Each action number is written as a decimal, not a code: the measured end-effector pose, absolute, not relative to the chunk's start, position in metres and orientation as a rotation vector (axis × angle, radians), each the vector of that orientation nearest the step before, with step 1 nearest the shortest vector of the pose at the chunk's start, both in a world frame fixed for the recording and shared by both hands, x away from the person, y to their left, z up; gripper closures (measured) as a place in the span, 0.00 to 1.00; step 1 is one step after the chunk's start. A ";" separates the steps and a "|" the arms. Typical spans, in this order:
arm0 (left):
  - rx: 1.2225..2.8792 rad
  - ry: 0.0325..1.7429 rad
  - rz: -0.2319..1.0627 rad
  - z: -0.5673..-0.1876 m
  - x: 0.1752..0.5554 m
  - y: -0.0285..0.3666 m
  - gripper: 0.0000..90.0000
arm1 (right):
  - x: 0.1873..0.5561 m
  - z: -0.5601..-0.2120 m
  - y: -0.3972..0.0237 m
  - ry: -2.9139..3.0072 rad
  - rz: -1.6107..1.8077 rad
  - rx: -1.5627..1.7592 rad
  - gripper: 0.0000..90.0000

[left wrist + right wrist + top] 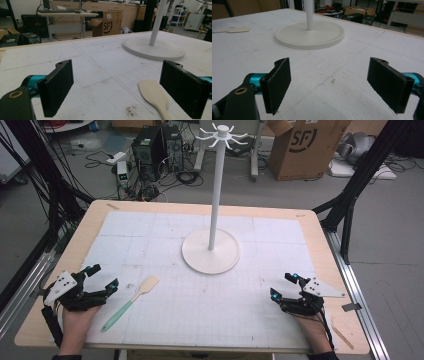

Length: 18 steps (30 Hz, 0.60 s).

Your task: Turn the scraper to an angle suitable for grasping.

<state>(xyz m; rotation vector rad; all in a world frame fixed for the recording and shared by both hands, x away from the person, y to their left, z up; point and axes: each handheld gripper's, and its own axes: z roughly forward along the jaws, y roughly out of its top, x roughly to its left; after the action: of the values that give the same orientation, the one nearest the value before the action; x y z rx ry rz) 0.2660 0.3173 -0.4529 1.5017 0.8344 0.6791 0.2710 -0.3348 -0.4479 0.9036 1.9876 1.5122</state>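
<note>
Lying at lower left of the high view, the spatula [131, 302] sits just right of the left gripper [102, 277], jaws wide, apparently touching nothing. The right gripper [283, 286] gapes empty at lower right, on the white mat [200, 310]; a stand [211, 251] rises mid-frame.

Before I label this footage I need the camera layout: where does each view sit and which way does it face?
High view: above the person's table edge, looking forward and down at the stand and spatula; both hands, left gripper, right gripper.
Left gripper view: rides low on that gripper, facing across the table; its open jaws flank the spatula.
Right gripper view: low, facing the stand; its open jaws.
All share stand and spatula.
</note>
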 end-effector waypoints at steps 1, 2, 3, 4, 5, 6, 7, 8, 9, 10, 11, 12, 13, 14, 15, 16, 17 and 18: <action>1.500 0.835 0.679 -0.453 0.266 0.318 0.14 | 0.271 -0.448 -0.335 1.982 1.518 0.905 0.21; 1.496 0.835 0.676 -0.453 0.266 0.318 0.14 | 0.272 -0.448 -0.336 1.985 1.523 0.904 0.21; 1.496 0.834 0.675 -0.453 0.266 0.318 0.14 | 0.271 -0.448 -0.336 1.986 1.522 0.910 0.21; 1.496 0.834 0.675 -0.453 0.266 0.318 0.14 | 0.271 -0.448 -0.336 1.983 1.522 0.905 0.21; 1.498 0.829 0.673 -0.453 0.266 0.318 0.14 | 0.271 -0.448 -0.336 1.983 1.522 0.905 0.21; 1.499 0.826 0.671 -0.453 0.266 0.318 0.15 | 0.271 -0.448 -0.335 1.984 1.514 0.891 0.21; 1.500 0.824 0.672 -0.453 0.266 0.318 0.15 | 0.271 -0.448 -0.335 1.983 1.513 0.892 0.21; 1.500 0.823 0.670 -0.453 0.266 0.318 0.15 | 0.271 -0.448 -0.335 1.983 1.513 0.896 0.21; 1.500 0.824 0.669 -0.453 0.266 0.318 0.15 | 0.271 -0.448 -0.335 1.981 1.516 0.901 0.21; 1.495 0.828 0.668 -0.453 0.266 0.318 0.15 | 0.271 -0.448 -0.335 1.980 1.522 0.908 0.21; 1.493 0.831 0.668 -0.453 0.266 0.318 0.15 | 0.271 -0.448 -0.335 1.980 1.521 0.911 0.21; 1.496 0.836 0.671 -0.453 0.266 0.318 0.15 | 0.270 -0.448 -0.335 1.980 1.520 0.915 0.21; 1.513 0.838 0.665 -0.452 0.266 0.318 0.15 | 0.271 -0.448 -0.335 1.978 1.520 0.913 0.21; 1.513 0.838 0.665 -0.452 0.266 0.318 0.15 | 0.271 -0.448 -0.335 1.978 1.520 0.913 0.21; 1.521 0.836 0.663 -0.451 0.265 0.317 0.15 | 0.271 -0.448 -0.335 1.977 1.514 0.908 0.21; 1.525 0.831 0.657 -0.449 0.264 0.317 0.15 | 0.271 -0.448 -0.335 1.977 1.512 0.907 0.21; 1.528 0.830 0.646 -0.448 0.264 0.316 0.15 | 0.271 -0.448 -0.335 1.978 1.513 0.907 0.21; 1.537 0.821 0.632 -0.446 0.263 0.315 0.15 | 0.271 -0.448 -0.335 1.978 1.511 0.908 0.21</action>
<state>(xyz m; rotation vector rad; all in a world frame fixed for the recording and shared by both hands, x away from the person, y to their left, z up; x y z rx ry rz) 0.2630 0.3148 -0.4463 1.5371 0.8215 0.6319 0.2712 -0.3351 -0.4481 0.9080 1.9780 1.5110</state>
